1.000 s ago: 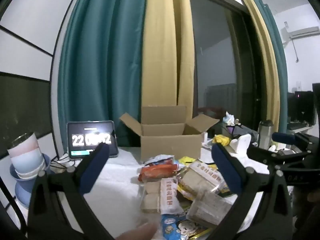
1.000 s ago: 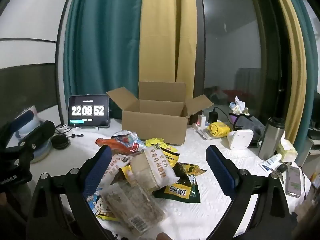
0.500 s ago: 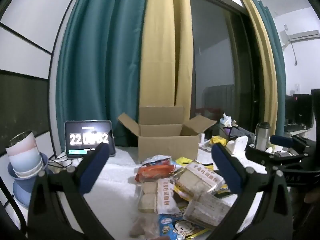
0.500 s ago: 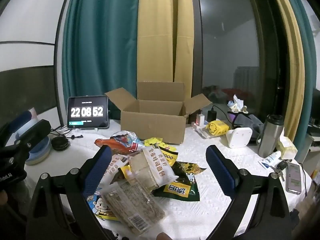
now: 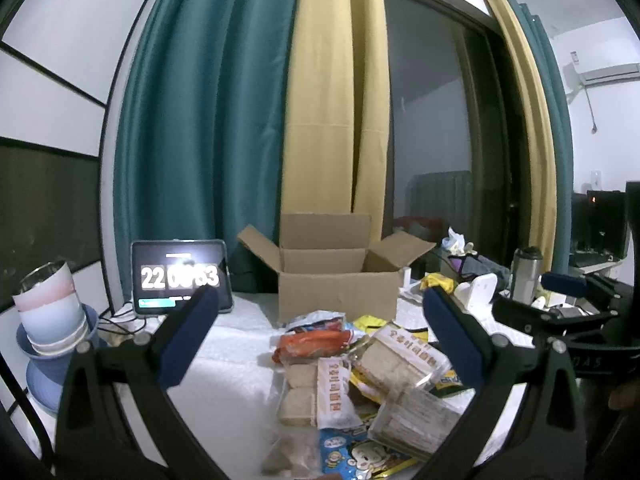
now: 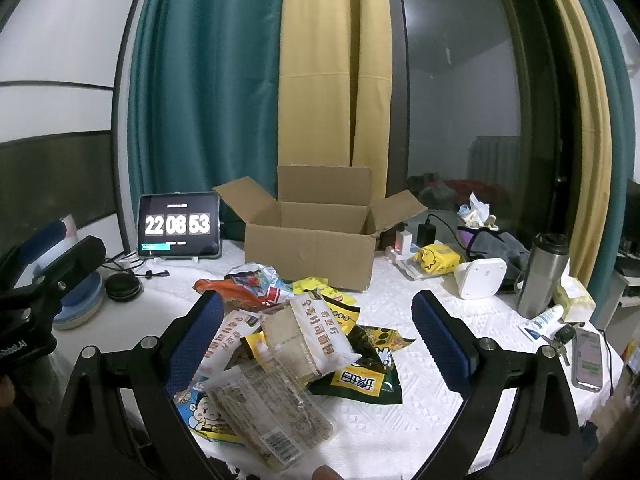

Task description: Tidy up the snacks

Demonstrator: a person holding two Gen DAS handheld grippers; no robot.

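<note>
Heaped crinkly snack packets [image 6: 296, 332] at centre; open brown cardboard box [image 6: 316, 240] at twelve o'clock; black tablet clock [image 6: 179, 226] at ten; steel flask [image 6: 542, 276], seemingly lidded, at three.

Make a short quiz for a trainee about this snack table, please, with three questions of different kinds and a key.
1. True or false: the brown cardboard box has its flaps open.
2. Which lies nearest the right gripper? A) silver metal flask B) clear-wrapped bread packet C) black tablet clock
3. Fill in: the left gripper holds ____ between its fingers.

Key: 1 true; 2 B; 3 nothing.
</note>
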